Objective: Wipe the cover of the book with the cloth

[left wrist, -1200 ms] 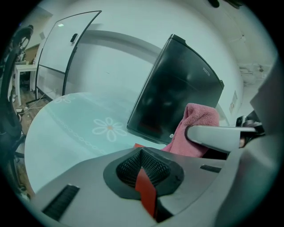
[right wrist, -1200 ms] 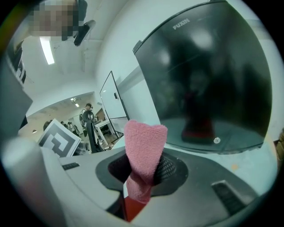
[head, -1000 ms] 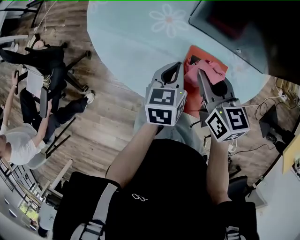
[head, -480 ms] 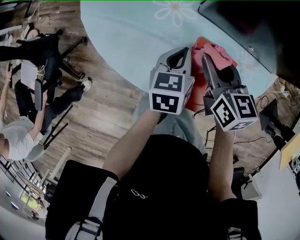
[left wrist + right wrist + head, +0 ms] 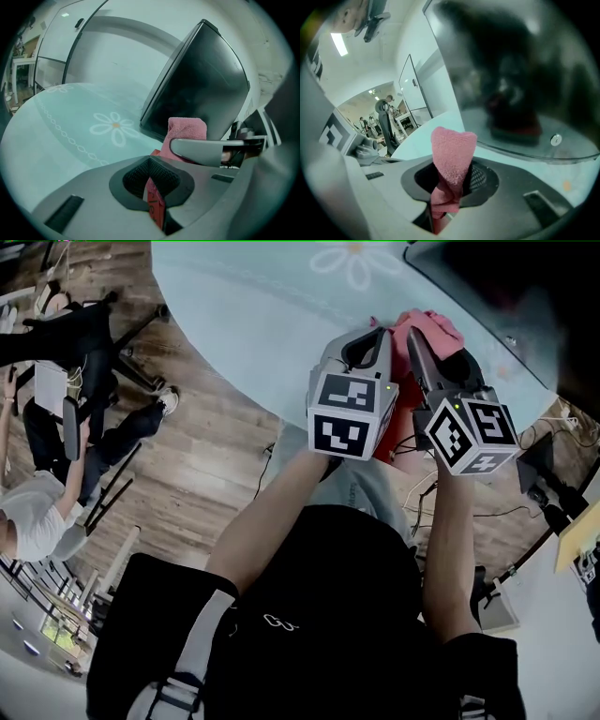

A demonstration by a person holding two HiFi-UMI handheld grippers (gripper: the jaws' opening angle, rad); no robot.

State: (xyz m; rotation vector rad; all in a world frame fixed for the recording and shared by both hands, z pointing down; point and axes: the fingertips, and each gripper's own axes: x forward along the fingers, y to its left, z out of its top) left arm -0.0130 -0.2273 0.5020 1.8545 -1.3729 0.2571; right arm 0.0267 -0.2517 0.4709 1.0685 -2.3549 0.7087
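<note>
My left gripper (image 5: 152, 180) is shut on the edge of a thin red book (image 5: 154, 208), which stands edge-on between its jaws. In the head view the book (image 5: 403, 413) shows as a red strip between the two grippers, over the table's near edge. My right gripper (image 5: 450, 187) is shut on a folded pink cloth (image 5: 451, 157) that sticks up out of its jaws. Seen from the head, the left gripper (image 5: 373, 338) and the right gripper (image 5: 417, 341) are close side by side, with the cloth (image 5: 433, 326) at the right gripper's tip.
A round pale teal table (image 5: 253, 324) with a flower print lies beneath. A black monitor (image 5: 201, 84) stands just beyond the cloth. Left of the table, over the wooden floor, are an office chair (image 5: 84, 343) and a seated person (image 5: 37, 512).
Both grippers have moved together up the head view, toward the monitor, carrying cloth and book. The book, which lay flat on the table, now shows only as a strip between the grippers.
</note>
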